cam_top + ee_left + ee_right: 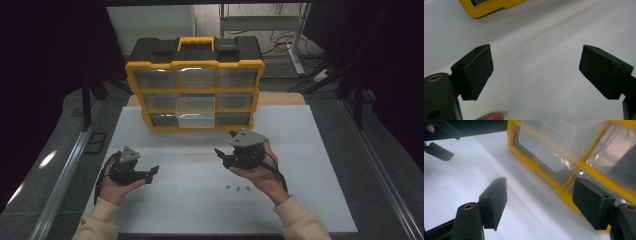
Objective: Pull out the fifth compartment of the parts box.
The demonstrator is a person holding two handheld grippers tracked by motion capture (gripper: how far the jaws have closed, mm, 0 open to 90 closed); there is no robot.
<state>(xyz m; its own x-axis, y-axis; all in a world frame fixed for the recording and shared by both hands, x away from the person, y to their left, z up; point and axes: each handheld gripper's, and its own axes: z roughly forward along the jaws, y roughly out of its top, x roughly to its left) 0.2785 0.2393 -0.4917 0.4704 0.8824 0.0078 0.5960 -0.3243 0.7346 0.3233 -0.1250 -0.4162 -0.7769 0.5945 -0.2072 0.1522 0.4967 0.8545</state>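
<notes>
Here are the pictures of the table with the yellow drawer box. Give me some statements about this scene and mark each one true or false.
1. One clear drawer of the yellow organizer is pulled out. True.
2. The right gripper holds a screw. False: its jaws are open with nothing between them.
3. Small screws lie on the white table. True.
4. The left gripper grips the drawer. False: it is open, apart from the organizer.

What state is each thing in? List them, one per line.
Organizer case: upright at the table's far edge.
Middle drawer: pulled out, looks empty.
Other drawers: pushed in.
Screws: loose on the table, untouched.
Left gripper: open, empty.
Right gripper: open, empty.
</notes>
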